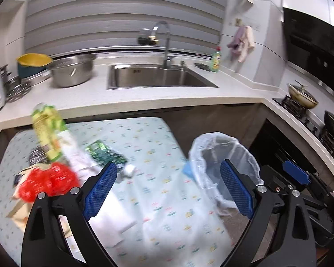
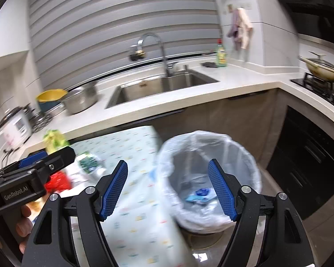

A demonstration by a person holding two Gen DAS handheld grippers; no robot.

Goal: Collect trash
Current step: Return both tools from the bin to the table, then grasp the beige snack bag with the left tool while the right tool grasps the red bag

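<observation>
Both claws released, empty: left claw [image 1: 167,189], right claw [image 2: 169,191]. Remaining trash pile, red crinkly plastic wrapper [image 1: 47,181] foremost, lies left of frame; left claw nearer. White-lined round bin [image 2: 211,178] under right claw.

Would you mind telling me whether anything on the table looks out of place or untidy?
Yes: loose trash is heaped at the patterned table's left end, a red bag and green-yellow wrapper among it, while the lined bin beside the table holds only a few scraps.

Black angular left gripper [image 1: 168,187] and right gripper [image 2: 168,188], blue textured fingers [image 2: 113,188], silver pivot screws, "GenRobot.AI" lettering.
</observation>
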